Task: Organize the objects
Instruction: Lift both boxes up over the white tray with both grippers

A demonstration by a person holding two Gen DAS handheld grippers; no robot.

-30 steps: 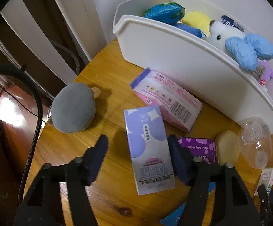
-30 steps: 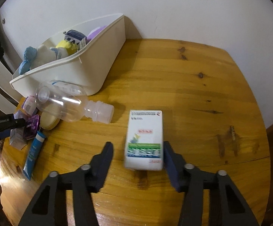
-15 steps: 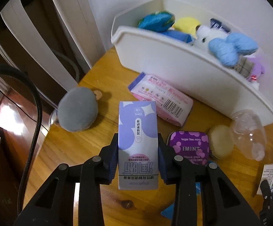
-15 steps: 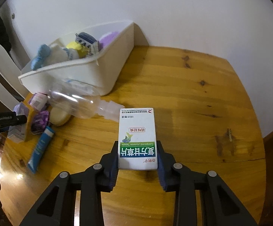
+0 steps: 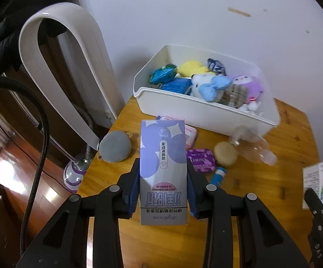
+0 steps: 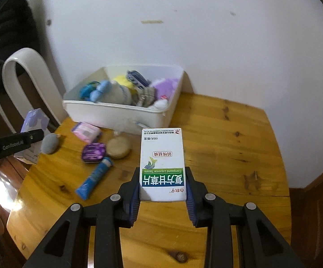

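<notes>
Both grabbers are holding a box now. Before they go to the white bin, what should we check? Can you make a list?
1. Left gripper shut on the purple and grey carton: ok.
2. Right gripper shut on the white and green tablet box: ok.
3. Both boxes lifted off the wooden table: ok.
4. Room in the white plastic bin among the plush toys: cannot tell.
5. Clear plastic bottle lies right in front of the bin: not ok.
</notes>
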